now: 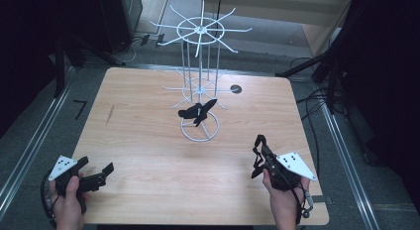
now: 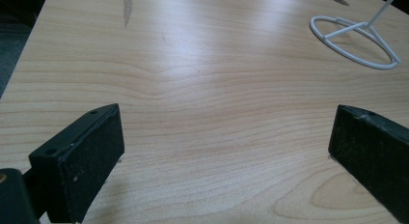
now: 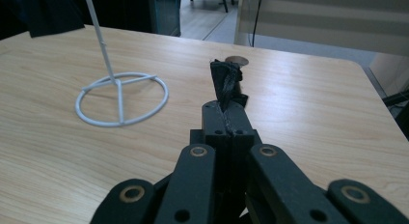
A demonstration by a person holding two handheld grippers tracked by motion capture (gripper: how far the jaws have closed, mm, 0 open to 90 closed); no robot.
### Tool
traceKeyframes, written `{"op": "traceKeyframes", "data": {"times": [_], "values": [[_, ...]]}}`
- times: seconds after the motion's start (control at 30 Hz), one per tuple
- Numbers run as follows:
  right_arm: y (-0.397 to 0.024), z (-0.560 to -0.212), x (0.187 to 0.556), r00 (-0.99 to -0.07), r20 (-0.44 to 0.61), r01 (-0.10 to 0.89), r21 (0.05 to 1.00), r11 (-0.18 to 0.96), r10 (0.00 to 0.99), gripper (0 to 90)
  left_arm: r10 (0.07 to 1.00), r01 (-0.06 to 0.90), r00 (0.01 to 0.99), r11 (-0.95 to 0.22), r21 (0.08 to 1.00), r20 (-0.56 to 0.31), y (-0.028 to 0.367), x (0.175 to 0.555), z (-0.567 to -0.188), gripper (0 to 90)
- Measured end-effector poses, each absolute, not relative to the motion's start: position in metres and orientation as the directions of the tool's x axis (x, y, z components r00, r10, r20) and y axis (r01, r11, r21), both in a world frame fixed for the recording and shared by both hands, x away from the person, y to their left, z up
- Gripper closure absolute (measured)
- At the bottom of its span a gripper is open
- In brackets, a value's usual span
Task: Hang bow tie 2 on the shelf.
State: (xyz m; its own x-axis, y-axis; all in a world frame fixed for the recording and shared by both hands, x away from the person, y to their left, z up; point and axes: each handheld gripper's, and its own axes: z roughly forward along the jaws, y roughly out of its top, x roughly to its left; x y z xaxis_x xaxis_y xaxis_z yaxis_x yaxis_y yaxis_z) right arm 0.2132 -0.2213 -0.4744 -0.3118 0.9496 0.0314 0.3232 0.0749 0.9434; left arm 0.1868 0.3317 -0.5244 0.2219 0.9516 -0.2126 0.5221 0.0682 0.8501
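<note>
A white wire rack with hooked arms stands mid-table on a ring base. One black cloth piece hangs low on the rack, just above the ring. Near the front right edge, my right gripper is shut on a second black cloth piece. In the right gripper view that cloth sticks up from the closed jaws of the right gripper. By the front left corner, my left gripper is open and holds nothing. In its own view the left gripper has bare wood between its pads.
The wooden table has a round cable hole behind the rack and a dark streak at the left. The ring base lies ahead and to the right of the left gripper. Cables and dark stands surround the table.
</note>
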Motion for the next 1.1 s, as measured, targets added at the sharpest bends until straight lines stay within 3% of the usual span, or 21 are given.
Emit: {"op": "traceKeyframes", "data": {"times": [1.1], "values": [[-0.178,-0.433,0.213,-0.406,0.030,0.232,0.970,0.071,0.913,90.0,0.950,0.525,0.222,0.071,0.848,-0.218,0.332,0.187,-0.524,0.0]]}}
